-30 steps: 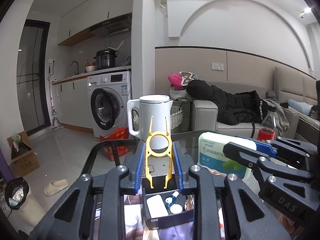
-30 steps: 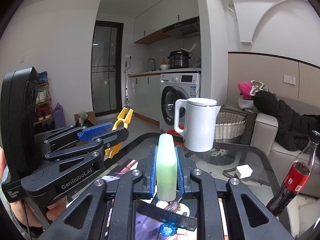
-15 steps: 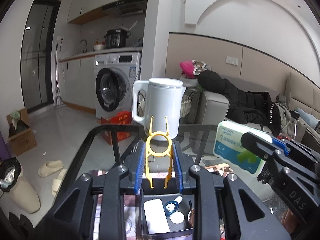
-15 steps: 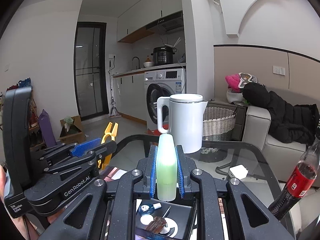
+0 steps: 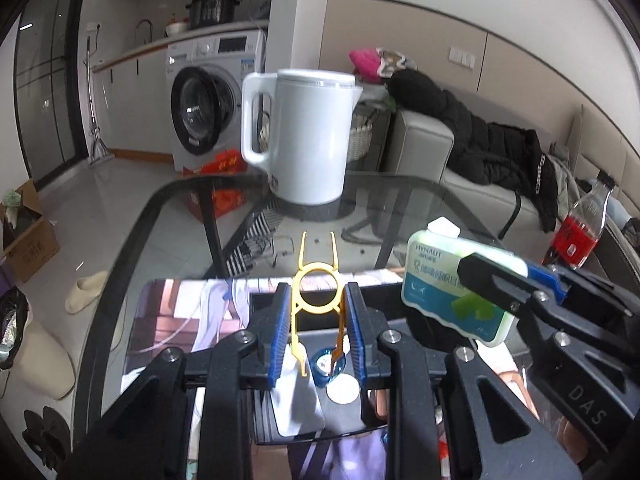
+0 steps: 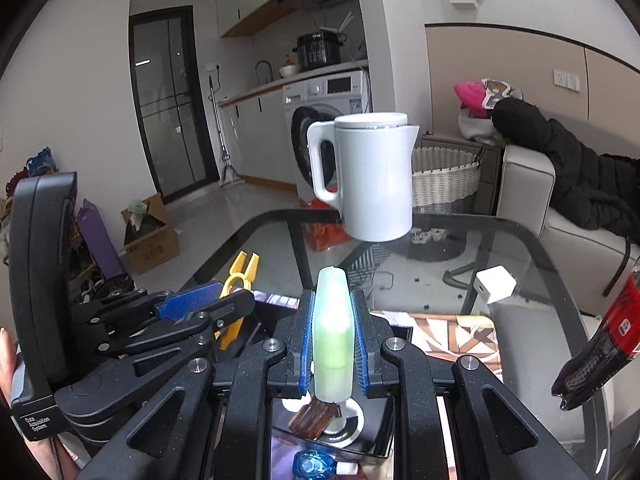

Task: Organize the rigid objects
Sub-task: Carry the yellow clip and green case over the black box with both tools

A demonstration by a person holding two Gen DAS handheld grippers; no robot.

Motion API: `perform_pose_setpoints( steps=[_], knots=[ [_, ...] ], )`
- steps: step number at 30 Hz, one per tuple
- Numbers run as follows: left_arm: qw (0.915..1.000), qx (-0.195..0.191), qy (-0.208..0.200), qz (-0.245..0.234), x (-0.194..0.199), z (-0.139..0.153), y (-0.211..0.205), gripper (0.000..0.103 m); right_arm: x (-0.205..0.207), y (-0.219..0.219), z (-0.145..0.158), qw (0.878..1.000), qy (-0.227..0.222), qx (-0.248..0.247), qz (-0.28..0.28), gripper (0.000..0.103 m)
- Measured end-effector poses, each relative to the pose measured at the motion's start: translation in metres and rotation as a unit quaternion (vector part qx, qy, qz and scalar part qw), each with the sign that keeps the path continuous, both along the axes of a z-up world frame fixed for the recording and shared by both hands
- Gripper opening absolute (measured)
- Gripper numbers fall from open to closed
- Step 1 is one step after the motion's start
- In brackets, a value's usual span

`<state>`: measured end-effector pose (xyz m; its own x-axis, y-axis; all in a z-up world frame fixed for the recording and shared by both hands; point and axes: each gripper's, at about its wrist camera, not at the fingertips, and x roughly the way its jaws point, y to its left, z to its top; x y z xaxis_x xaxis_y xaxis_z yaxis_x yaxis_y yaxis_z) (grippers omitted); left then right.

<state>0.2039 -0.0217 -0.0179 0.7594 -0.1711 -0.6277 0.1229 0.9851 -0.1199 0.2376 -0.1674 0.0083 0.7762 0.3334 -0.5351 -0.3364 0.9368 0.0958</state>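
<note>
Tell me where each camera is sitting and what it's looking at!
Left wrist: sits on the left gripper, looking along its fingers over the black tray toward the white kettle; it pinches a yellow clip, and the right gripper shows.
Right wrist: sits on the right gripper, facing the same kettle; it pinches a green-and-white case, and the left gripper shows.
Both share the kettle, glass table, cola bottle.

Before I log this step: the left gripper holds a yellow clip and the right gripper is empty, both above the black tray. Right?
Not quite. The right gripper is shut on a green box, as the right wrist view shows. The left gripper does hold the yellow clip above the black tray.
</note>
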Motion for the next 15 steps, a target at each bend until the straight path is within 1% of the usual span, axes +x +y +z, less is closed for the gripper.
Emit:
perform_pose_setpoints(
  steps=[4,9,11,15],
  knots=[
    [0.9993,-0.001,0.038,-0.004,0.008,-0.013,-0.003,0.024,0.006,0.004,-0.006,1.000,0.023,-0.009,0.003,0.017],
    [0.9970,0.011,0.074,-0.017,0.012,-0.026,-0.011,0.024,0.013,0.007,-0.021,0.997,0.067,-0.022,0.009,0.017],
    [0.9957,0.005,0.089,-0.027,0.012,-0.031,-0.013,0.025,0.017,0.008,-0.030,0.995,0.092,-0.027,0.010,0.017],
    [0.9928,0.012,0.114,-0.033,0.015,-0.040,-0.018,0.024,0.018,0.009,-0.040,0.993,0.112,-0.040,0.009,0.017]
  ],
)
